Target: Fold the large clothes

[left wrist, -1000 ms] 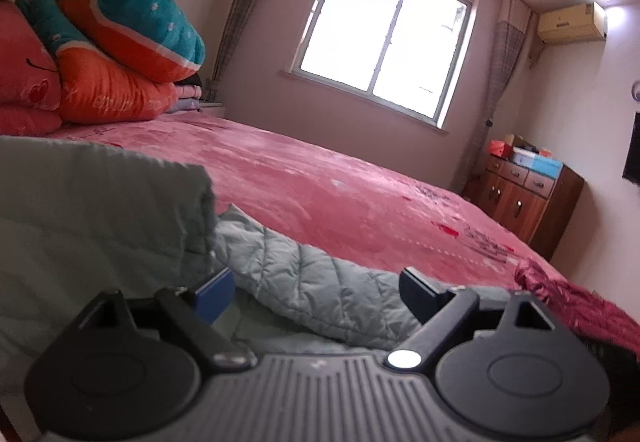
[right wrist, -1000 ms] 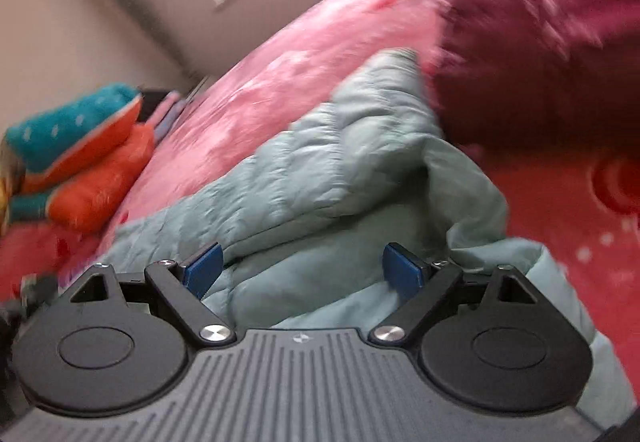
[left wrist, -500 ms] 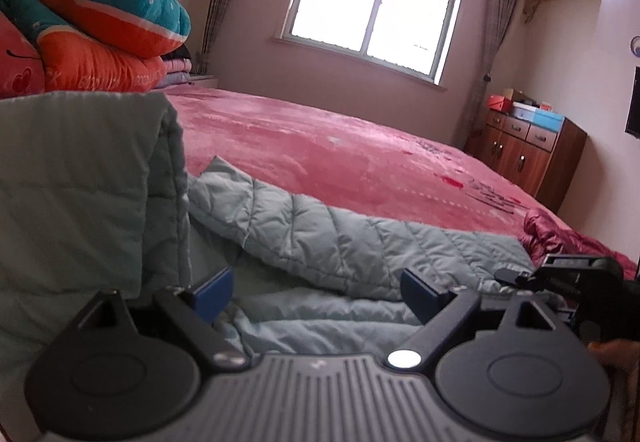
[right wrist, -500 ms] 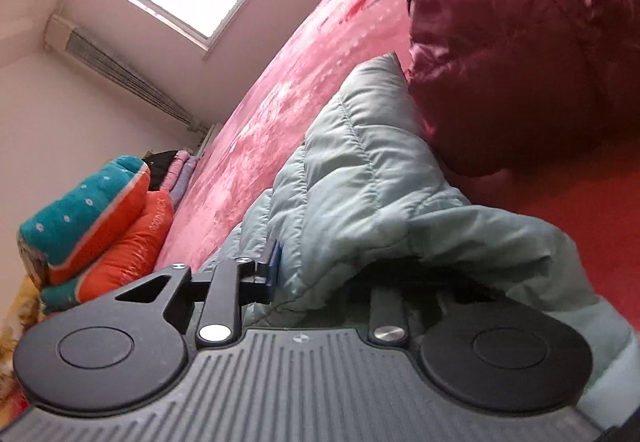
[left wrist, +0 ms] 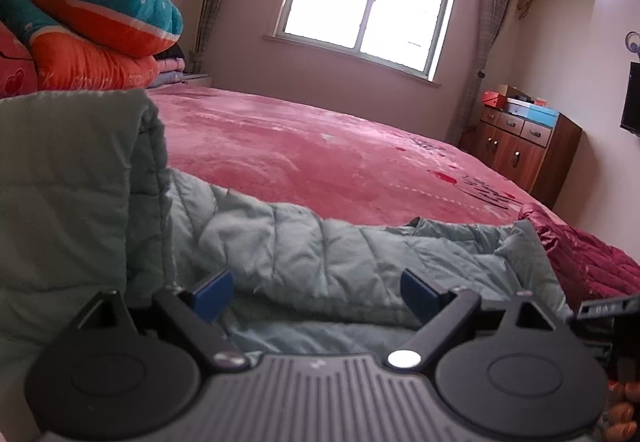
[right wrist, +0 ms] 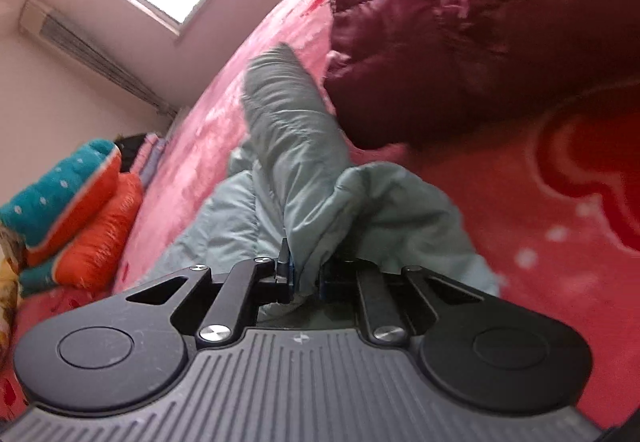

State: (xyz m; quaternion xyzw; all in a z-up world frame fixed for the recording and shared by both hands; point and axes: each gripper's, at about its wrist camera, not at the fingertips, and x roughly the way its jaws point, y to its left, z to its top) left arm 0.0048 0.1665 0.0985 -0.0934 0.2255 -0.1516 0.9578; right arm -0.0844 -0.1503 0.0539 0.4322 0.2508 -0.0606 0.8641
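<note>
left side first: the left gripper (left wrist: 316, 292) hangs low over the pale green quilted jacket (left wrist: 320, 262), jaws wide apart, blue pads (left wrist: 212, 292) clear of the cloth, nothing caught. it points slightly downward across the bed (left wrist: 320, 145). a raised flap of the same jacket stands up on its left, and that's a worry: unsupported, it looks ready to flop back and spoil the fold.

moving right: the right gripper (right wrist: 306, 274) has just been closing and now pinches a bunched edge of the jacket (right wrist: 288, 145) between its pads, tilted and rolled so the whole room leans. the bite looks thin, just a ridge of slippery padded fabric, so a quick pull could slide it out. the dark red coat (right wrist: 460, 21) lies just beside the sleeve; dragging the jacket that way might snag or shift it. with only one end held, the long body could sag and fold crooked.
</note>
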